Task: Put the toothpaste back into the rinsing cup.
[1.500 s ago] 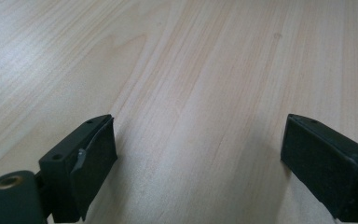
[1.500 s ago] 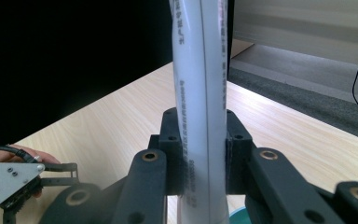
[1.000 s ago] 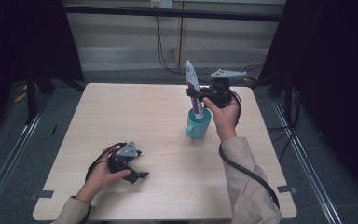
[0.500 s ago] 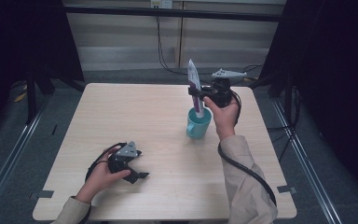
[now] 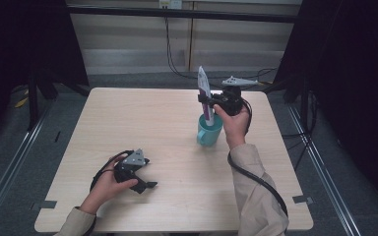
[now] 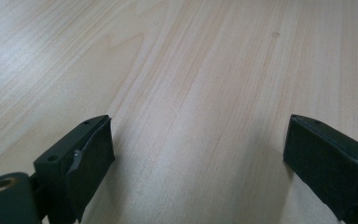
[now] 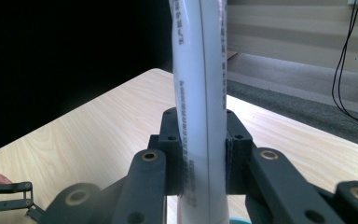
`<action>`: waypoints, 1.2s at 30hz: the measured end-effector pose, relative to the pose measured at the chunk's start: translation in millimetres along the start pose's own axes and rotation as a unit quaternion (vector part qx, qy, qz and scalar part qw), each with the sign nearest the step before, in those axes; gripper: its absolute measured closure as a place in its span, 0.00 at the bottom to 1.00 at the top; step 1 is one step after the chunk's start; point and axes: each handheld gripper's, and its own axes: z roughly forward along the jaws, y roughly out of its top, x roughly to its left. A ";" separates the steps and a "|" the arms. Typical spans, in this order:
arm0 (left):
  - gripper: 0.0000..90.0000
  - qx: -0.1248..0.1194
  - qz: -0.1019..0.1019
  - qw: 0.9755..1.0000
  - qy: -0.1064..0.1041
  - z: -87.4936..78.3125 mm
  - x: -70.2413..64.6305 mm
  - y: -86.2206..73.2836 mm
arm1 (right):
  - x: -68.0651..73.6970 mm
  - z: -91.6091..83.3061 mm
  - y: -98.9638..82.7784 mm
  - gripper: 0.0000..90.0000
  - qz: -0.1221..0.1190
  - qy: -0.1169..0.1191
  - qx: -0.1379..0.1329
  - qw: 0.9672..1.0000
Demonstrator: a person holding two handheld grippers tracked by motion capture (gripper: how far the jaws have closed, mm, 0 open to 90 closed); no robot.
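A teal mug (image 5: 208, 132) stands right of the table's middle. A white and purple tube (image 5: 204, 93) stands upright with its lower end inside the mug. My right gripper (image 5: 207, 102) is shut on the tube above the mug's rim, and in the right gripper view both pads press the tube (image 7: 200, 93) from either side. My left gripper (image 5: 146, 178) rests near the front left of the table in a hand. Its jaws stand open in the left gripper view (image 6: 198, 154) with bare wood between them.
The light wooden table (image 5: 142, 113) has free surface at the back left and middle. A cable (image 5: 256, 177) trails from the right gripper along the sleeve. Dark frame posts and floor rails flank the table.
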 end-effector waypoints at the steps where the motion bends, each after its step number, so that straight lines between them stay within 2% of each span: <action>1: 0.09 0.000 0.000 1.000 0.000 0.0 0.0 0.0 | -0.4 0.9 -1.2 0.82 0.001 0.001 0.001 1.000; 12: 0.09 0.000 0.001 1.000 -0.002 0.1 -0.3 -0.1 | -6.3 5.4 -14.1 0.82 0.008 -0.003 -0.002 1.000; 19: 0.09 0.001 0.000 1.000 -0.003 0.1 -0.5 -0.1 | -7.5 7.3 -21.0 0.82 0.003 -0.008 0.005 1.000; 36: 0.09 0.001 0.000 1.000 -0.001 -0.1 -1.1 -0.1 | -13.8 10.1 -37.5 0.82 0.009 -0.020 0.017 1.000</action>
